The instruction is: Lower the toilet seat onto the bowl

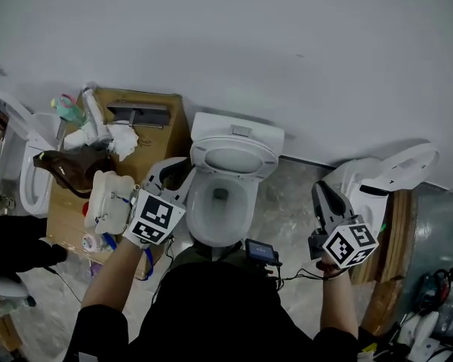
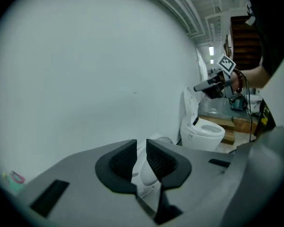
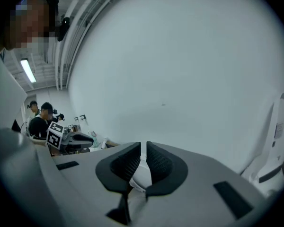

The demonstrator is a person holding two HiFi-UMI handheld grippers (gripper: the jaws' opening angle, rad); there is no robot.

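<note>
The left tool (image 1: pixel 175 173) is hovering slightly open and empty beside the toilet bowl (image 1: pixel 248 206). The right tool (image 1: pixel 322 191) is hanging closed, well apart. The seat (image 1: pixel 266 163) is standing raised.

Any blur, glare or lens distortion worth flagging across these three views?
Head view: soft, even light, sharp, no glare; the foot of the wall bows, so wide-angle warp. Left gripper view: round vignette with black corners; ceiling lamp blown out; the fingers close to the lens look slightly soft. Right gripper view: same vignette; lamp strip bright, the rest evenly lit.
</note>
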